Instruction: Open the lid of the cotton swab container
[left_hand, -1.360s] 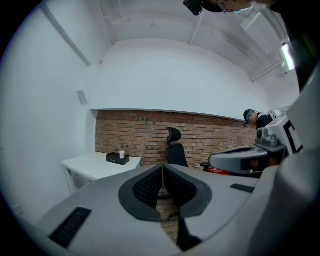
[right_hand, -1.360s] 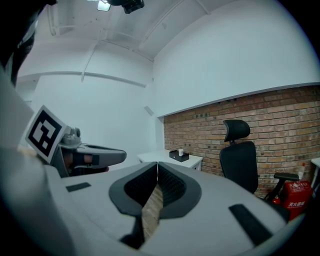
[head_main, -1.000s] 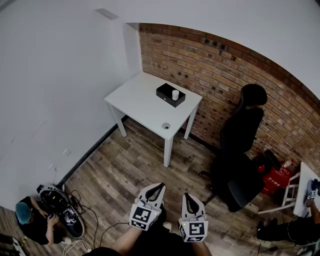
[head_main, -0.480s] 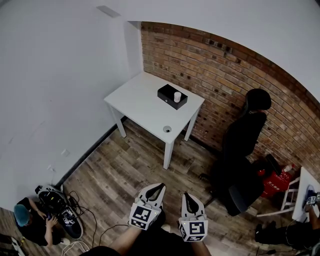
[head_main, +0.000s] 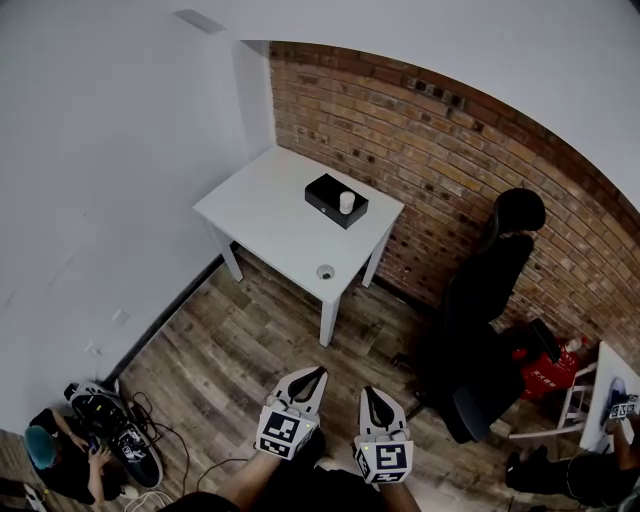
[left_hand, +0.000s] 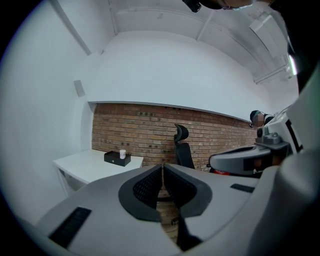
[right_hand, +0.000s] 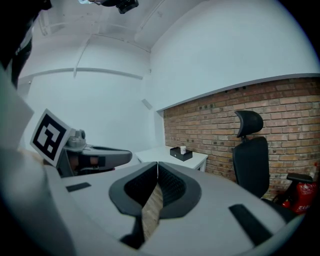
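- Head view: I hold the left tongs (head_main: 318, 372) and right tongs (head_main: 367, 390) low, side by side, well short of the bench (head_main: 260, 205).
- Both pairs are pressed together, pinching nothing.
- The round cotton swab container (head_main: 325, 271) sits by the bench's near edge, its contents too small to tell.
- A white cylinder (head_main: 347, 201) stands on a black box (head_main: 323, 190).

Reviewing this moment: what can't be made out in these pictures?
- White container on the black box: too small in all three views to show its lid or whether it is open.
- Round object near the front edge of the table: head view, too small to identify.
- Red item beside the chair: head view, partly hidden by the chair.
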